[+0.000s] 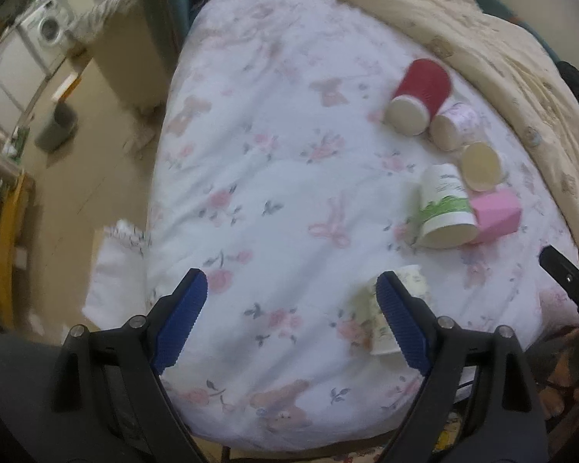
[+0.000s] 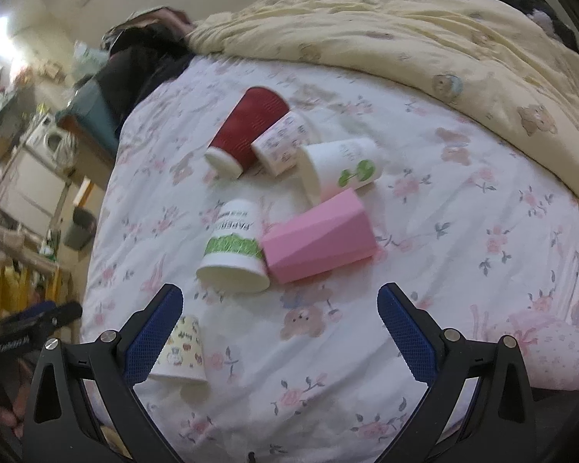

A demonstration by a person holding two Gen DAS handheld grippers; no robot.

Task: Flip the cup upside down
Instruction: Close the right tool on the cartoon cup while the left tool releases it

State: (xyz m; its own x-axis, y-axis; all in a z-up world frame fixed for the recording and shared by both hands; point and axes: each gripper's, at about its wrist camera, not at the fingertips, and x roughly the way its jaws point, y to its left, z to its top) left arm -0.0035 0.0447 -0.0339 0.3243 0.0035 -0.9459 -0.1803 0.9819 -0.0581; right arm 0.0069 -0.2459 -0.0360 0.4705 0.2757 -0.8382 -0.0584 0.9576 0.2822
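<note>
Bed [image 2: 366,347]: holds all cups.
Small cup [image 2: 183,351]: 7 o'clock, nearest, standing mouth down.
Banded cup [image 2: 233,249]: centre, on its side.
Faceted cup [image 2: 320,235]: touching it, 3 o'clock.
Three cups [image 2: 274,142]: behind, 12 o'clock, in a row.
Quilt [image 2: 424,38]: 1 o'clock, beyond.

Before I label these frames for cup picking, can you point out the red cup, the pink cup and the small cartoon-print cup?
red cup [image 2: 247,129], right wrist view, on its ribbed side wall.
pink cup [image 2: 320,237], right wrist view, on its faceted side.
small cartoon-print cup [image 2: 183,351], right wrist view, on its printed side.
</note>
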